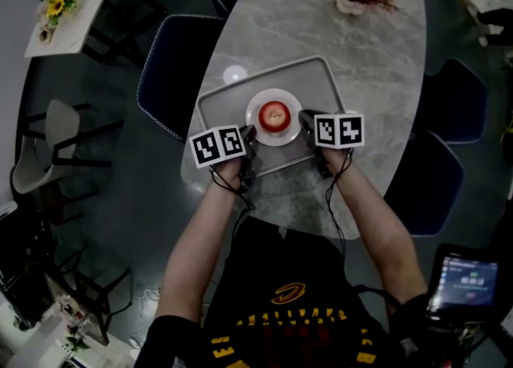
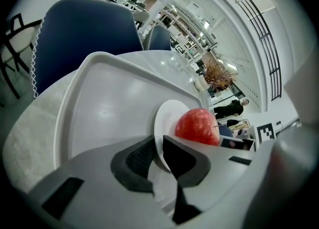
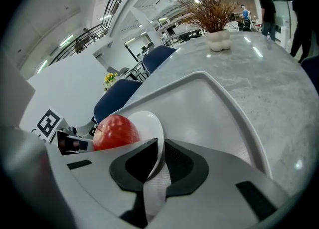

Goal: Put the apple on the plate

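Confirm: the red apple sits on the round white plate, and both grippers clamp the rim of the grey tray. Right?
No: the left gripper and right gripper clamp the rim of the round white plate, not the grey tray; both gripper views show it. The red apple sits on that plate.

Table (image 1: 377,62): stone-look top, grey-veined, polished; ceiling lights are mirrored in it.
Tray (image 1: 220,114): smooth grey, plastic-looking; a satin sheen is noted.
Plate (image 1: 255,122): white, glazed, glossy; ceramic-looking.
Apple (image 1: 274,116): red skin, pale-speckled, faintly glossy.
Left gripper (image 2: 158,155), right gripper (image 3: 158,160): shells recorded as matt grey plastic, smooth.
Pads (image 2: 139,158): black, finely ribbed, matt; rubber-like.
Marker cube (image 1: 216,147): matt faces, printed black on white.
Chair (image 2: 84,28): dark blue cloth, matt; the edge is trimmed with white stitching.
Pot (image 3: 219,40): pale, matt, ceramic-looking.
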The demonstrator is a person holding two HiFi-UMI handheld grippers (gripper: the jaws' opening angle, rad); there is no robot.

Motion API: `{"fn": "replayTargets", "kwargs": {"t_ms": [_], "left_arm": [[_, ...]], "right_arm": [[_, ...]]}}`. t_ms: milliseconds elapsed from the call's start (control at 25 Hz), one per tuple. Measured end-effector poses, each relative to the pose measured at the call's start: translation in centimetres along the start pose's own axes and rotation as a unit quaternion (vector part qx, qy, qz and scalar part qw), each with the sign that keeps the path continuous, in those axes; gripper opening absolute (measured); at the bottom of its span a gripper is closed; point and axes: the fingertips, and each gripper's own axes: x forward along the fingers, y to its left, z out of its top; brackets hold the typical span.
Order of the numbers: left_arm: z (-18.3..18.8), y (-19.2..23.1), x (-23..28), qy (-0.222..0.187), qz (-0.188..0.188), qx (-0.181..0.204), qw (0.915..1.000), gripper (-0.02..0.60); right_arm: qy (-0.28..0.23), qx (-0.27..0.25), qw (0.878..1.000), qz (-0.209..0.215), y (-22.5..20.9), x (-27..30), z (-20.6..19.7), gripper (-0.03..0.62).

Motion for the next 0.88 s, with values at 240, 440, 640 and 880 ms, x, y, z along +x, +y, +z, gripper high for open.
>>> {"fn": "replayTargets", "kwargs": {"t_ms": [240, 440, 640, 880], "left_arm": [[0.4, 0.2, -0.5, -0.007, 0.034, 0.087, 0.9956, 0.043], [0.3, -0.9, -2.2, -0.049, 0.022, 0.096, 0.9940, 0.043], [-1.3, -3.7, -5.4, -0.072, -0.004, 0.171, 0.9826, 0.041], [-7.2, -7.5, -8.3, -0.067, -0.049, 0.211, 0.9740, 0.002]], "right_arm": [[-0.042, -0.008, 0.999, -0.009, -0.3, -1.0, 0.8, 0.034], [-0.077, 0.013, 0.996, 0.031, 0.5, -3.0, 0.4, 0.034], [-0.092, -0.017, 0.990, 0.106, 3.6, -6.2, -1.2, 0.032], [-0.117, -0.022, 0.982, 0.143, 4.5, -11.7, -4.0, 0.006]]}}
